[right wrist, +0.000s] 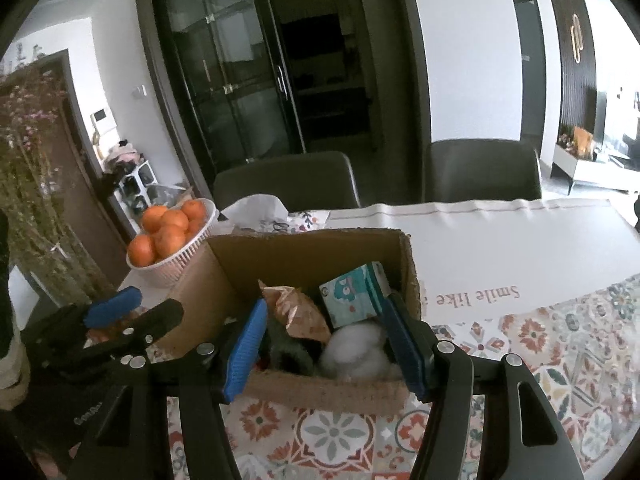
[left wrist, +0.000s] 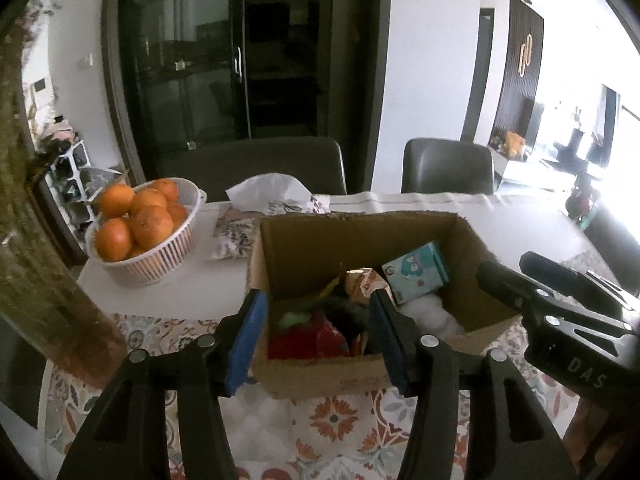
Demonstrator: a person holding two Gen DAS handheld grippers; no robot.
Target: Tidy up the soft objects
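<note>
An open cardboard box point(left wrist: 304, 240) stands on the patterned tablecloth; it also shows in the right wrist view point(right wrist: 280, 252). Inside lie a red soft item point(left wrist: 308, 338), a dark furry item point(right wrist: 290, 350), a white fluffy item point(right wrist: 356, 350), a crinkly orange-brown packet point(right wrist: 304, 312) and a teal tissue pack point(right wrist: 352, 294). My left gripper point(left wrist: 316, 340) is open and empty in front of the box's near wall. My right gripper point(right wrist: 324, 344) is open and empty at the same wall, over the white item. The right gripper also shows in the left wrist view point(left wrist: 560, 304).
A white basket of oranges point(left wrist: 140, 228) stands left of the box. A tissue box with a white tissue point(left wrist: 276, 196) sits behind it. Two dark chairs point(right wrist: 480, 172) stand at the table's far edge. A tall vase of dried flowers point(left wrist: 36, 240) is at the left.
</note>
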